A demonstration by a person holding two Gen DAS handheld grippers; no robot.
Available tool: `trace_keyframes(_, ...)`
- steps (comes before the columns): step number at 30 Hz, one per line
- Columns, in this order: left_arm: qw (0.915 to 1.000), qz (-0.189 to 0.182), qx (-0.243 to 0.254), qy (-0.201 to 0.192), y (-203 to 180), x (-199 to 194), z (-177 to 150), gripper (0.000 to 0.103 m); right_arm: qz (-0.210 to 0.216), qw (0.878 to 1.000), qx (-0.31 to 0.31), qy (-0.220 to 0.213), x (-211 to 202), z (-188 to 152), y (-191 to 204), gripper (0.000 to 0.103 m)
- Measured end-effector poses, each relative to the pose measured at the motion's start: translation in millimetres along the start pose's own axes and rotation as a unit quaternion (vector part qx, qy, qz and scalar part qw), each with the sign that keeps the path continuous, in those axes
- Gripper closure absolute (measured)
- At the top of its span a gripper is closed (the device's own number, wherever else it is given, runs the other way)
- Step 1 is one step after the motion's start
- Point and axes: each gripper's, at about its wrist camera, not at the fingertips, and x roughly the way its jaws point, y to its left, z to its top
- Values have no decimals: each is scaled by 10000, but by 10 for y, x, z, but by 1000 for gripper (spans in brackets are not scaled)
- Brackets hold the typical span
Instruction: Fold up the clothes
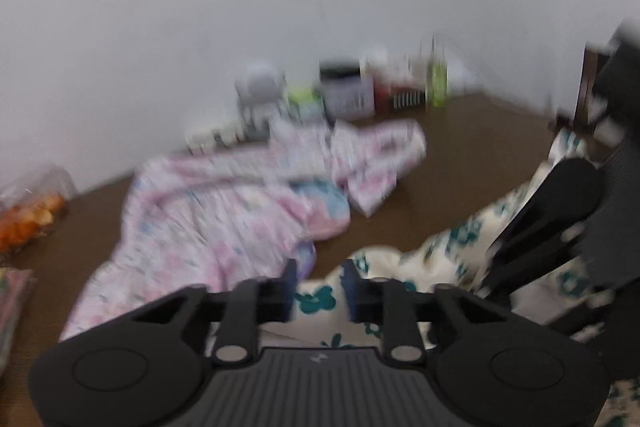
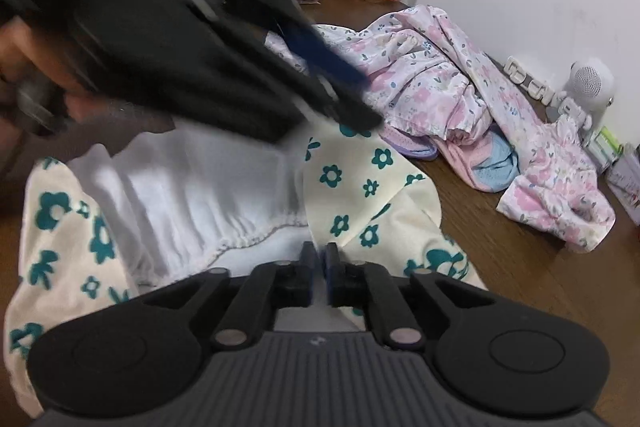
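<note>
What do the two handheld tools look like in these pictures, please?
Both match. The left tool and right tool have matte black bodies with ribbed grey tops, a small pale logo, round black side discs, silver pivot pins and dark blue finger pads. No cables or sleeves show.

The left gripper point(image 1: 319, 287) is showing its jaws parted, with a clear gap between the two blue-tipped fingers point(image 1: 290, 277); cream fabric is lying in and beyond that gap, though whether the pads are touching it cannot be told through the blur. The right gripper point(image 2: 319, 261) is showing its jaws nearly together, only a thin slit separating the fingertips, which are pinching an edge of cloth. In the right wrist view the left gripper is crossing above and to the left of the jaws, a hand point(image 2: 24, 67) gripping its handle.
</note>
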Motion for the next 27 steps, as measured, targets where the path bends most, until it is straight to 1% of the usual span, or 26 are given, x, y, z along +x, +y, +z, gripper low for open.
trace_keyframes(1,9999,36,35,125,-16,74,-23,95,92,9999,71,-38,-66,-12,-21,82)
trace_keyframes(2,9998,51,53,160,-22,97,-61,95,170,9997,143,-106,-152,-24,-54,78)
trace_keyframes(4,9997,82,91,231,-34,142,-138,96,252,9988,314,-274,-341,-42,-150,77)
trace_keyframes(7,9995,129,92,264,-34,119,-204,96,-93,9950,881,-452,-514,-14,-395,76)
trace_keyframes(10,9996,146,118,197,-40,90,-258,96,-666,9878,1274,-596,-499,52,-545,76)
trace_keyframes(11,9997,137,98,176,-33,86,-267,96,-774,9857,1369,-597,-443,75,-570,76)
trace_keyframes(13,9998,121,57,132,-19,78,-285,96,-706,9853,1473,-493,-297,95,-591,76)
trace_keyframes(16,9999,88,-13,67,3,63,-313,96,-525,9872,1500,-132,-28,75,-556,85)
trace_keyframes(18,10000,35,-82,10,26,48,-337,96,-529,9887,1403,25,74,18,-506,87)
trace_keyframes(21,9997,-54,-228,-100,68,21,-363,96,-642,9902,1235,-56,98,-65,-414,86)
trace_keyframes(24,9984,-126,-419,-368,115,-70,-361,95,-569,9886,1393,-3,63,-31,-459,85)
trace_keyframes(25,9977,-150,-483,-457,131,-100,-361,92,-505,9868,1539,-83,7,-20,-502,84)
trace_keyframes(26,9969,-174,-546,-546,147,-130,-360,84,-393,9830,1774,-260,-117,-23,-557,79)
trace_keyframes(27,9959,-198,-610,-634,163,-160,-359,79,-265,9779,2026,-451,-268,-34,-606,75)
